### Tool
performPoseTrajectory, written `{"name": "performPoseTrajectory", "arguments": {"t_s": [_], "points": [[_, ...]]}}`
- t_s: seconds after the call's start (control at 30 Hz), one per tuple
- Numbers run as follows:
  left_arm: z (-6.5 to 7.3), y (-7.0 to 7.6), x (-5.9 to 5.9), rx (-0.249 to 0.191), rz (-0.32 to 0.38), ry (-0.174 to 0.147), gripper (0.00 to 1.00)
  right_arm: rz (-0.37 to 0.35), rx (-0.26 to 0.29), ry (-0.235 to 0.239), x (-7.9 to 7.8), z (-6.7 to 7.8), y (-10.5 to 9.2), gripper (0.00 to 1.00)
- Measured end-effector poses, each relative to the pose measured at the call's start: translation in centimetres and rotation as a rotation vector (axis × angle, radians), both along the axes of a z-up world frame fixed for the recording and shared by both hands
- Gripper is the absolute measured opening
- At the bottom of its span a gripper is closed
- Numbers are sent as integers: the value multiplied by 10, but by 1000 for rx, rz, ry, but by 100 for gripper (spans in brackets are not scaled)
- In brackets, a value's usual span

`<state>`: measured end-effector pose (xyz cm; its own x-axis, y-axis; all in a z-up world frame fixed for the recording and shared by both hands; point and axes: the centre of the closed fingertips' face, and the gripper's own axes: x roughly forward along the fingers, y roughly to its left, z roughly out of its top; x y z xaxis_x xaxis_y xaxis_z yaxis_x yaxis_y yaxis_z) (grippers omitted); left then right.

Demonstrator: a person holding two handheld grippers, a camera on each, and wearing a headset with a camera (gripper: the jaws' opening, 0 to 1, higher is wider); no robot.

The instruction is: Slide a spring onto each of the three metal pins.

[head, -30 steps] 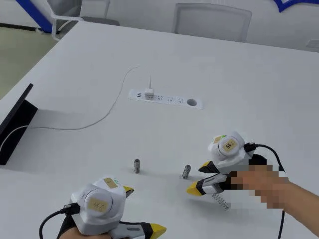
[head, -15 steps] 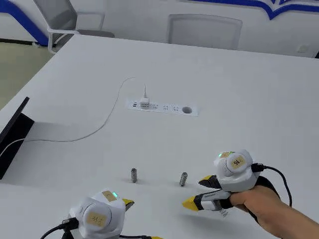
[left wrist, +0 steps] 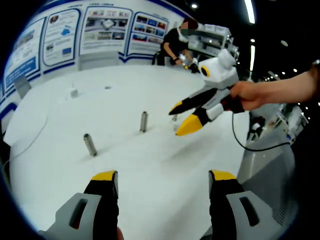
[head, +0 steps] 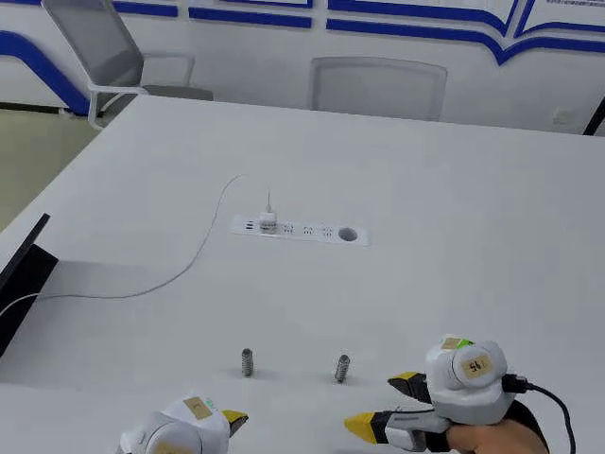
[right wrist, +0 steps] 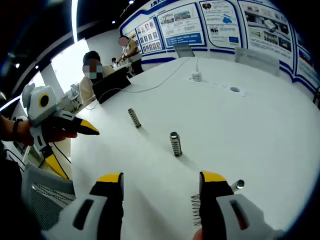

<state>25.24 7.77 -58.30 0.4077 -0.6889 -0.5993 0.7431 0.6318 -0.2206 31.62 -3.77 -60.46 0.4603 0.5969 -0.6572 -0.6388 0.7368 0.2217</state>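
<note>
Two upright metal pins each carry a spring: the left sprung pin [head: 247, 361] [left wrist: 90, 144] [right wrist: 134, 118] and the right sprung pin [head: 342, 368] [left wrist: 144, 121] [right wrist: 175, 144]. A bare third pin [right wrist: 239, 184] stands close beside my right gripper's jaw, and a loose spring [right wrist: 195, 210] lies on the table next to it. My right gripper [head: 383, 404] [right wrist: 161, 177] [left wrist: 181, 117] is open, just right of the sprung pins, holding nothing. My left gripper [left wrist: 164, 176] [right wrist: 70, 142] is open and empty, low at the near edge, its yellow fingertip [head: 234, 417] showing.
A white power strip [head: 299, 230] with a plugged adapter and a cable [head: 189, 265] lies mid-table. A dark monitor edge [head: 24, 279] stands at the left. Chairs [head: 378, 87] stand beyond the far edge. People sit at another desk [right wrist: 92, 70].
The head camera has tilted upward, so pins and grippers sit lower in the picture. Both grippers stay open and keep roughly their place beside the pins.
</note>
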Motion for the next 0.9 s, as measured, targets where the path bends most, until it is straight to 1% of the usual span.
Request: {"name": "performPoseTrajectory", "arguments": {"t_s": [0.13, 0.27, 0.33, 0.43, 0.47, 0.5, 0.57, 0.7, 0.83, 0.9], "points": [[0, 0, -1, 3, 1, -1, 75, -23, 23, -13, -2, 6, -3, 65], [1, -2, -1, -5, 8, 4, 75, -72, 91, -22, -3, 14, -3, 67], [2, -2, -1, -9, 12, 6, 75, -73, 88, -29, -5, 15, -4, 68], [1, -3, -1, -3, 9, 4, 75, -69, 85, -26, -8, 13, -8, 69], [2, -4, -1, -5, 9, 4, 75, -76, 95, -23, -8, 14, -9, 69], [2, -4, 0, -5, 9, 4, 75, -95, 122, -25, -8, 17, -10, 69], [3, -5, 1, -10, 11, 4, 76, -109, 141, -23, -9, 18, -12, 69], [4, -5, 4, -6, 17, 0, 76, -118, 136, -22, -17, 14, -20, 71], [5, -5, 7, -4, 23, -3, 76, -107, 116, -16, -28, 9, -25, 72], [6, -6, 8, -4, 24, -5, 76, -106, 115, -20, -31, 10, -28, 73]]}}
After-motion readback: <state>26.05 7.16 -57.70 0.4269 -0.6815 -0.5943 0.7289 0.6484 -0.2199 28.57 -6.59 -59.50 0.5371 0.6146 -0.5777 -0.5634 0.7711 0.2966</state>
